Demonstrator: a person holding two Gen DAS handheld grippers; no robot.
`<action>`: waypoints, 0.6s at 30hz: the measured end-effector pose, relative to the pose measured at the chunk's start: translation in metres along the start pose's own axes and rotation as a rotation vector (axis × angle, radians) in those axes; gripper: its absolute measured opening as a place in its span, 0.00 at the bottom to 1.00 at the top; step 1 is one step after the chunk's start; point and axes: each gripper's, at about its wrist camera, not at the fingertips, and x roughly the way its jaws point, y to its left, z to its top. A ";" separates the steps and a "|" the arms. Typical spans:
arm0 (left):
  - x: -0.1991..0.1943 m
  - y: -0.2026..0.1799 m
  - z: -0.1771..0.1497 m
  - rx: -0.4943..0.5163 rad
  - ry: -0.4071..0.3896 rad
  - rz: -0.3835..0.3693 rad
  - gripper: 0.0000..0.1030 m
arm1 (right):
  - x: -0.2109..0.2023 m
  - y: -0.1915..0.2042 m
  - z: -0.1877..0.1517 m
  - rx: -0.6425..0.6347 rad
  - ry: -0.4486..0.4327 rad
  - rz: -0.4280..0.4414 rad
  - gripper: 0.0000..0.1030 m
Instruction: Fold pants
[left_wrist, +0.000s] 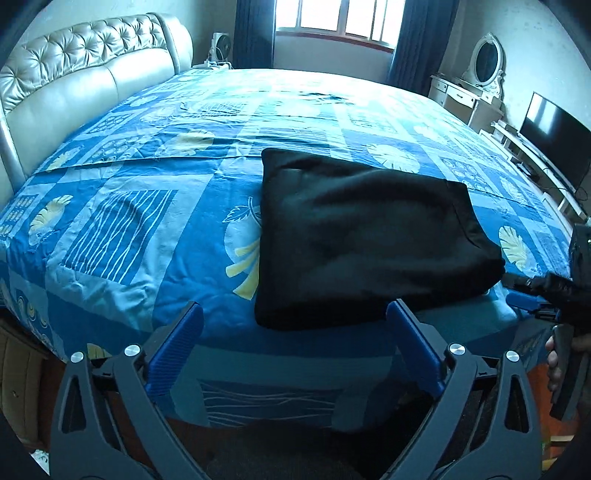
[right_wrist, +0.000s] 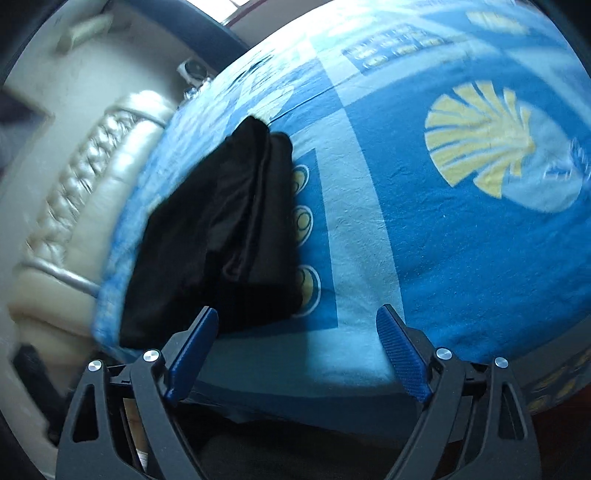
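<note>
From the left wrist camera, a wide bed fills the scene, covered by a blue bedsheet (left_wrist: 147, 229) printed with pale squares, white stripes and yellow leaf shapes. The black pants (left_wrist: 365, 236) lie folded into a thick, roughly square bundle on the sheet, close to the near edge of the bed and a little right of centre. The left gripper (left_wrist: 295, 332) sits at the bottom of the view with its two blue-padded fingers spread wide and nothing between them; the right-hand finger tip overlaps the near edge of the bundle in the picture, but whether it touches the cloth cannot be told. At the far right edge, part of the right gripper (left_wrist: 524, 295) reaches in beside the bundle's right corner, with a person's hand (left_wrist: 561, 358) on its handle below. A tufted cream headboard (left_wrist: 85, 62) stands at the left, a window (left_wrist: 340, 18) with dark blue curtains at the back, and a white dressing table with an oval mirror (left_wrist: 487, 61) and a flat television (left_wrist: 554, 133) at the right. From the right wrist camera, the picture is tilted and blurred. The right gripper (right_wrist: 297, 347) shows at the bottom, its blue-padded fingers released and well apart, with only sheet between them. The pants (right_wrist: 221, 236) lie stacked in layers to the left, just beyond the left finger, on the bedsheet (right_wrist: 461, 258) with its large yellow shell print. The headboard (right_wrist: 92, 177) runs along the left side.
</note>
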 end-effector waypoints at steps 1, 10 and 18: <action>-0.001 -0.001 -0.001 0.000 -0.004 0.008 0.97 | 0.000 0.007 -0.004 -0.029 -0.003 -0.036 0.84; -0.008 -0.007 -0.005 0.002 -0.025 0.047 0.97 | -0.001 0.058 -0.033 -0.235 -0.053 -0.210 0.84; -0.012 -0.009 -0.005 0.003 -0.036 0.066 0.97 | -0.004 0.070 -0.038 -0.295 -0.104 -0.267 0.84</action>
